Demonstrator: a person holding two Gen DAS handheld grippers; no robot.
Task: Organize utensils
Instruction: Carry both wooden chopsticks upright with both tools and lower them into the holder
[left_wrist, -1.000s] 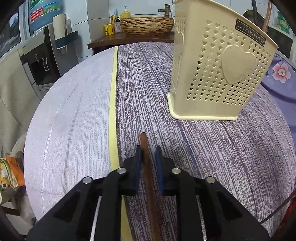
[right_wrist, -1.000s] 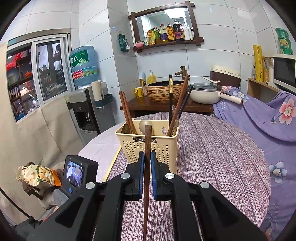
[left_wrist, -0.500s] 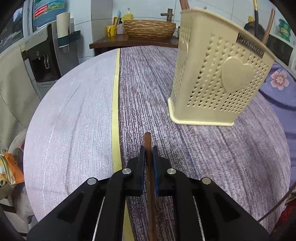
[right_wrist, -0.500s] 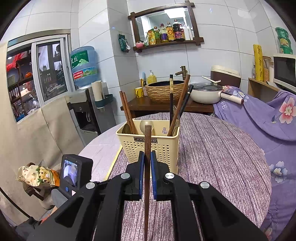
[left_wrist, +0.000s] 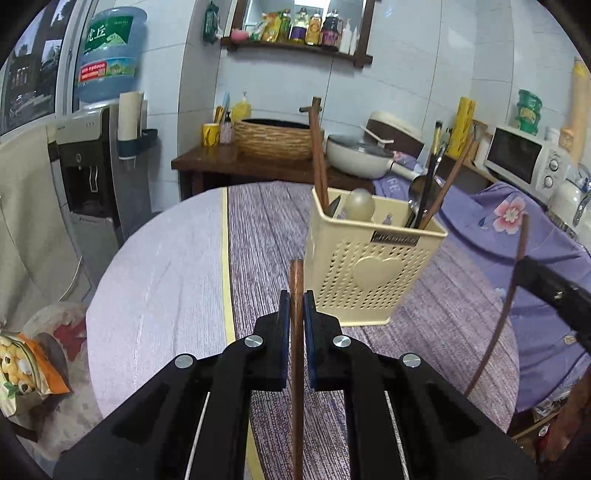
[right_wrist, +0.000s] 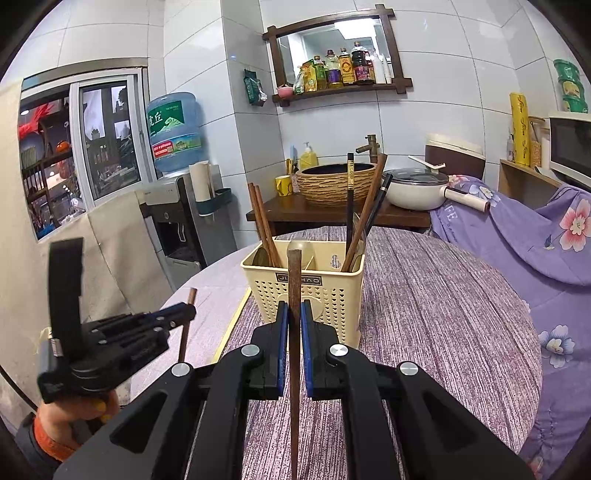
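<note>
At far left stand a window (right_wrist: 107, 136) and a water dispenser (right_wrist: 173, 206) carrying a blue bottle (right_wrist: 173, 129) against white wall tiles. My left gripper (left_wrist: 295, 306) is clamped on a brown chopstick (left_wrist: 296, 332), which runs between the blue pads and projects past the fingertips. In the right wrist view this gripper sits at lower left, clear of the counter, gripped by a hand (right_wrist: 74, 413).

The round counter (left_wrist: 166, 295) is covered in pale lilac on the left and darker striped purple on the right, with a yellow strip (left_wrist: 226, 277) at the boundary. A cream perforated utensil basket (left_wrist: 369, 273) stands upright on the purple part, ahead of both grippers. It holds brown chopsticks (right_wrist: 264, 225) in its left compartment, and black and brown chopsticks with spoons in its right.

My right gripper (right_wrist: 294, 314) is clamped on a second chopstick (right_wrist: 294, 332), whose tip overlaps the basket front in that view.

Behind the counter a dark wooden table (right_wrist: 332, 214) carries a woven basin (right_wrist: 332, 182) and a lidded pan (right_wrist: 417, 188). A wall shelf (right_wrist: 340, 88) holds bottles. At right lie purple floral fabric (right_wrist: 535, 240) and a microwave (left_wrist: 517, 158).
</note>
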